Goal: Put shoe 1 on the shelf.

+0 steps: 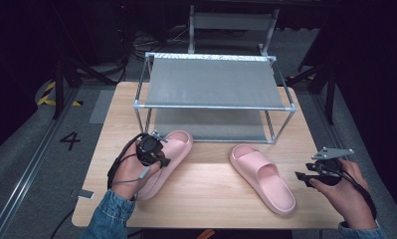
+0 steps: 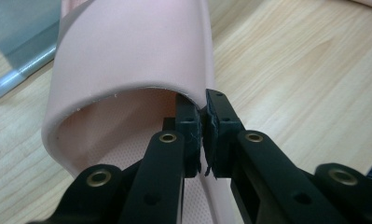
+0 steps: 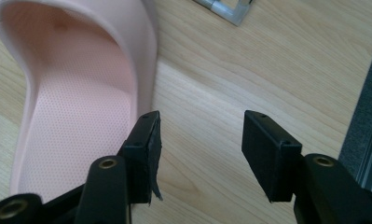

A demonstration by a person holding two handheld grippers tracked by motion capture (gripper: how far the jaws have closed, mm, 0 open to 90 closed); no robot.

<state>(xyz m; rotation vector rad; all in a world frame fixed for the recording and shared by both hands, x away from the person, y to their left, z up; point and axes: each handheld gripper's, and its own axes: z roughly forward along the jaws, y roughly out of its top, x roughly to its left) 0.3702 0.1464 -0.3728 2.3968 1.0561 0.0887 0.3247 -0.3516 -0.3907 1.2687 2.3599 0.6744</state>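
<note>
Black jaws of the left gripper (image 2: 203, 135) sit closest to the lens in the left gripper view, pinched tight on the side edge of the left slipper's (image 2: 127, 60) strap, pads pressing the pink rubber from both sides. From the high view, same gripper (image 1: 158, 149) is over that slipper (image 1: 173, 149), which lies just in front of the shoe rack (image 1: 213, 104), at its front-left leg, toe toward the rack. Whether the slipper is off the table yet I cannot tell; heel end hidden under the hand (image 1: 134, 169).

Second slipper, the right slipper (image 1: 263, 177), lies flat on the table (image 1: 206, 194), in front of the rack's right half and a bit farther out from it than the left one, toe pointing toward the person. Nothing grips it. Right gripper (image 1: 305, 177) hovers to the right of it, farther from the rack, jaws wide apart and empty; in the right gripper view the gripper (image 3: 200, 140) has bare wood between the pads and the right slipper (image 3: 76, 116) just beside the left jaw, not touching as far as I can see.

Rack: two grey mesh shelves, both bare.

Progress, my read: early. Grasp on first slipper done. Left: lift it, set on a shelf, then grab and shelve the second one.
</note>
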